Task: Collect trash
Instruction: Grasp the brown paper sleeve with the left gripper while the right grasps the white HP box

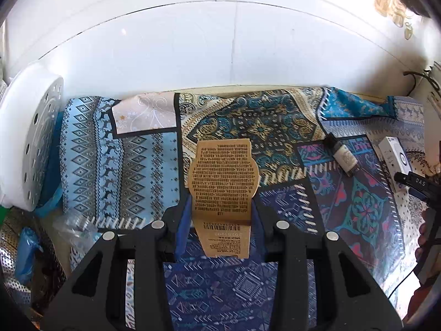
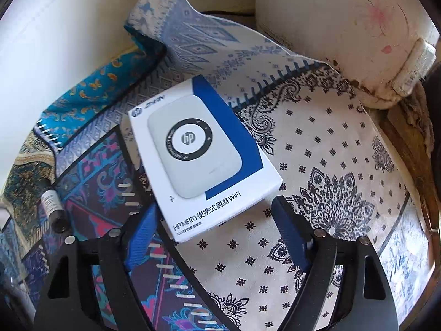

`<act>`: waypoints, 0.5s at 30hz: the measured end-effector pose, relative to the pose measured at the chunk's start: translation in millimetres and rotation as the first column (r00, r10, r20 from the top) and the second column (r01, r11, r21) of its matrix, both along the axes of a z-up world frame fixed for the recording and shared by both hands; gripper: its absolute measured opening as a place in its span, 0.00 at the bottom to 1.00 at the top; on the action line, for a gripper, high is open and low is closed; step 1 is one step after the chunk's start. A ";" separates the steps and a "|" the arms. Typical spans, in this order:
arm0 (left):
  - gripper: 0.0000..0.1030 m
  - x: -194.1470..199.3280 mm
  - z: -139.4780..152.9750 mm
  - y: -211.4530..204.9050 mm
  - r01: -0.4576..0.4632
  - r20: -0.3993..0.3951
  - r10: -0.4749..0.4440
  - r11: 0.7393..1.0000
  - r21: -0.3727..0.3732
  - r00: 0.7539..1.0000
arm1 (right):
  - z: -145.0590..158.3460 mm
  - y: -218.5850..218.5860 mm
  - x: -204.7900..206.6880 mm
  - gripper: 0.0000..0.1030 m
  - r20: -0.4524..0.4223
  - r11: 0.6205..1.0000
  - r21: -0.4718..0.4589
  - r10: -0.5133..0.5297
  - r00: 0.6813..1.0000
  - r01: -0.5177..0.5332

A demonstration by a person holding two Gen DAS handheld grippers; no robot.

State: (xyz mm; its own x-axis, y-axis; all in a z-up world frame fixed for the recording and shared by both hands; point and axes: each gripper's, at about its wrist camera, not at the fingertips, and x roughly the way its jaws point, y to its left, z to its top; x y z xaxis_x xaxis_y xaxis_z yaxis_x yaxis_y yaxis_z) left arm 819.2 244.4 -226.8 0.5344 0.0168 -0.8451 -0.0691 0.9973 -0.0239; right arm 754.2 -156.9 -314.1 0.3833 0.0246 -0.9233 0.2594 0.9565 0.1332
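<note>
While the left gripper [image 1: 219, 215] pinches a brown paper label [image 1: 223, 190] between its blue pads, the label stands up from the jaws above the patterned tablecloth [image 1: 118, 160], its printed face toward the camera. At the far left of that view a white perforated disc [image 1: 41, 149] leans by the wall, and below it sits a perforated metal basket [image 1: 16, 262] with a blue wad and clear plastic wrap [image 1: 74, 229] near its rim. Right of the label, a small dark bottle [image 1: 343, 157] lies on its side on the cloth, and further right lies a white box [image 1: 392, 157].

Seen from the right wrist camera, the bottle [image 2: 51, 204] lies at the left edge. The right gripper [image 2: 217, 226] hangs with its jaws standing wide, holding nothing; the near end of the white and blue box [image 2: 198, 149] lies flat on the cloth just ahead of them, between the two blue pads [image 2: 140, 237], which do not press on it. A white appliance [image 2: 344, 27] stands beyond, upper right.
</note>
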 end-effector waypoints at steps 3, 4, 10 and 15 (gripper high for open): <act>0.37 -10.3 3.7 -8.1 0.001 0.003 -0.001 1.000 -0.001 1.000 | 6.5 1.8 -10.6 0.61 0.029 0.997 -0.014 0.077 0.997 -0.076; 0.37 -13.7 4.7 -11.4 0.001 0.006 -0.001 1.000 -0.001 1.000 | 7.1 0.9 -11.9 0.51 0.035 0.994 -0.019 0.107 0.994 -0.107; 0.37 -44.5 15.8 -38.0 -0.028 0.031 0.027 0.999 0.018 0.999 | 16.2 -7.0 -28.4 0.31 0.035 0.968 0.060 0.241 0.970 -0.243; 0.37 -64.6 24.9 -56.5 -0.040 0.034 0.040 0.999 0.001 0.999 | 45.0 -8.0 -65.8 0.72 0.042 0.937 0.042 0.345 0.938 -0.347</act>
State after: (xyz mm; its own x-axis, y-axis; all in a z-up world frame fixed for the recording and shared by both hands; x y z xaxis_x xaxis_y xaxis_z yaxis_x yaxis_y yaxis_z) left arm 754.6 187.9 -201.8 0.5617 0.0403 -0.8264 -0.1084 0.9938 -0.0253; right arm 688.4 -164.9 -269.0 0.3737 0.2052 -0.9046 -0.0918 0.9786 0.1841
